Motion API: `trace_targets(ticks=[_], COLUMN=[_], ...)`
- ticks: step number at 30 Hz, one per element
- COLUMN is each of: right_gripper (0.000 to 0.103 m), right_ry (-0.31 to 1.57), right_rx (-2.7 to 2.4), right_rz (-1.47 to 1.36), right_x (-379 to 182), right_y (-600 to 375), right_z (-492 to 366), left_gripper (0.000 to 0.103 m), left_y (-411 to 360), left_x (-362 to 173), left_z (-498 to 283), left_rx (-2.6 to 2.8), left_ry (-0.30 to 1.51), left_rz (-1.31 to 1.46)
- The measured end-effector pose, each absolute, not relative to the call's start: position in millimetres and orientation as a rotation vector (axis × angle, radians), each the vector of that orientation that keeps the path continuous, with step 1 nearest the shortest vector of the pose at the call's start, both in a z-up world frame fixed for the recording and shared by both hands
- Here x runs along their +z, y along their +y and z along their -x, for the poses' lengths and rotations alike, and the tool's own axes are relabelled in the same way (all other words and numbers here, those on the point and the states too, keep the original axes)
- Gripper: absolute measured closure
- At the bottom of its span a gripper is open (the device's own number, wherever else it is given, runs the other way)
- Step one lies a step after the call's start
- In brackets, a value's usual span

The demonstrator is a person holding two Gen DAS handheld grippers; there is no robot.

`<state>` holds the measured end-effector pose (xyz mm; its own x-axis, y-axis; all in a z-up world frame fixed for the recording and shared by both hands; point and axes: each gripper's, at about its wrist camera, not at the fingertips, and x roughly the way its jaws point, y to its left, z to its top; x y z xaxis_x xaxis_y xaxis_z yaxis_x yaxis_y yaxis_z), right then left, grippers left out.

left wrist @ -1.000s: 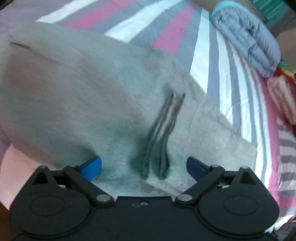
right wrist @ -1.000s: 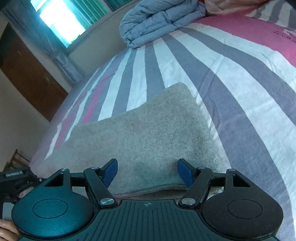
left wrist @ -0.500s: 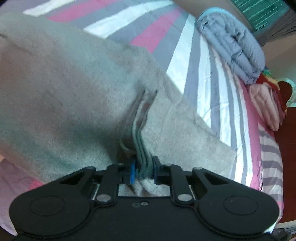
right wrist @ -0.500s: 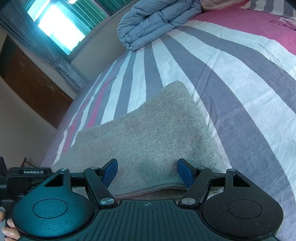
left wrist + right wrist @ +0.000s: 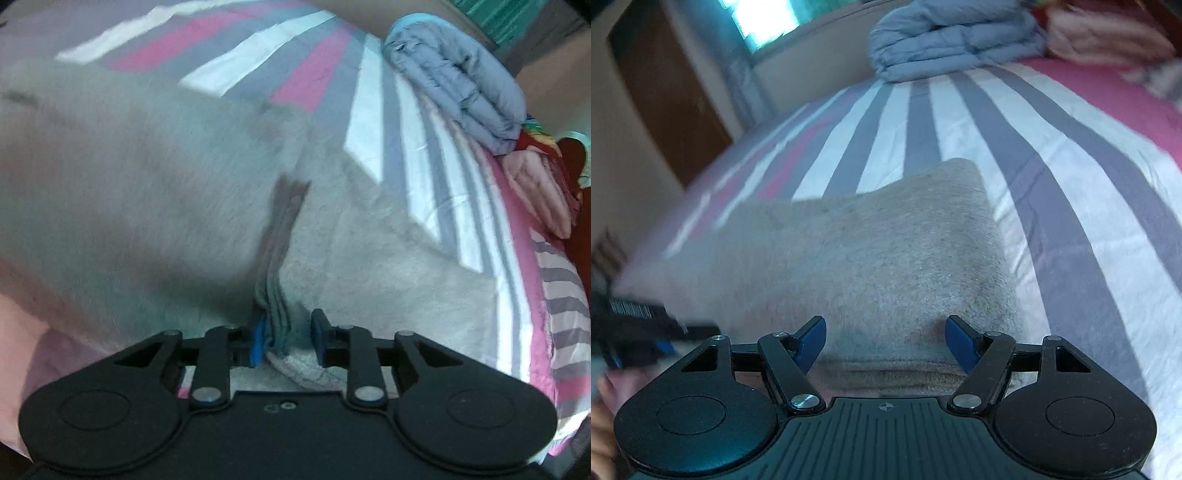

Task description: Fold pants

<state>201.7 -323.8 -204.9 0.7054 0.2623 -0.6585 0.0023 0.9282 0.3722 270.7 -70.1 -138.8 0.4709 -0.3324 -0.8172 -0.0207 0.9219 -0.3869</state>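
Observation:
The grey fleece pants (image 5: pixel 147 206) lie on the striped bed. My left gripper (image 5: pixel 286 338) is shut on a bunched ridge of the pants' near edge, with the cloth pinched between its blue pads (image 5: pixel 259 338). In the right wrist view the pants (image 5: pixel 871 258) lie as a flat folded slab. My right gripper (image 5: pixel 886 345) is open, its blue fingertips (image 5: pixel 812 338) straddling the folded near edge without pinching it. The left gripper (image 5: pixel 639 325) shows blurred at the lower left of the right wrist view.
The striped bedsheet (image 5: pixel 1071 184) spreads to the right and beyond the pants. A folded blue-grey quilt (image 5: pixel 953 44) and pink bedding (image 5: pixel 535 188) lie at the far end. A brown door (image 5: pixel 672 92) and window stand past the bed's left side.
My left gripper closed on the ridge of the pants and now lifts it, the cloth pulling up. My right gripper stayed open over the folded edge while its view swung left.

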Motion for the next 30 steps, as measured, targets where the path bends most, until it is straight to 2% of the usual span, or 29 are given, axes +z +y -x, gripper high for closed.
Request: trace_targets(ticks=[2, 3, 4, 10, 15, 19, 27, 30], right_gripper=[0.032, 0.032, 0.032, 0.032, 0.032, 0.032, 0.025, 0.025], right_ry=[0.796, 0.798, 0.789, 0.744, 0.765, 0.775, 0.779, 0.779], right_rx=[0.151, 0.146, 0.140, 0.181, 0.238, 0.250, 0.258, 0.256], right_rz=[-0.337, -0.348, -0.378, -0.490, -0.518, -0.551, -0.543, -0.521], right_x=[-204.2, -202.6, -200.0, -190.0, -186.7, -188.5, -192.0, -193.6], right_y=[-321.9, -322.7, -324.8, -315.3, -285.1, -269.7, -264.9, -260.4], right_z=[-204.0, -204.0, -202.8, -202.4, -211.9, -220.1, -224.3, -224.4], left_gripper=[0.057, 0.026, 0.013, 0.014, 0.015, 0.015, 0.014, 0.017], left_y=[-55.9, -41.1, -29.1, 75.3, 153.2, 175.3, 184.6, 188.8], left_x=[-124.1, -115.4, -111.7, -104.6, -134.6, -167.7, -198.4, -218.6], left_z=[-265.2, -259.6, -256.4, -240.9, -244.2, -249.3, -268.2, -280.9], left_rx=[-0.163, -0.118, -0.078, 0.186, 0.307, 0.250, 0.072, 0.062], left_ry=[1.034, 1.006, 0.982, 0.913, 0.941, 0.934, 0.787, 0.792], left_rz=[0.371, 0.386, 0.399, 0.531, 0.725, 0.928, 1.161, 1.213])
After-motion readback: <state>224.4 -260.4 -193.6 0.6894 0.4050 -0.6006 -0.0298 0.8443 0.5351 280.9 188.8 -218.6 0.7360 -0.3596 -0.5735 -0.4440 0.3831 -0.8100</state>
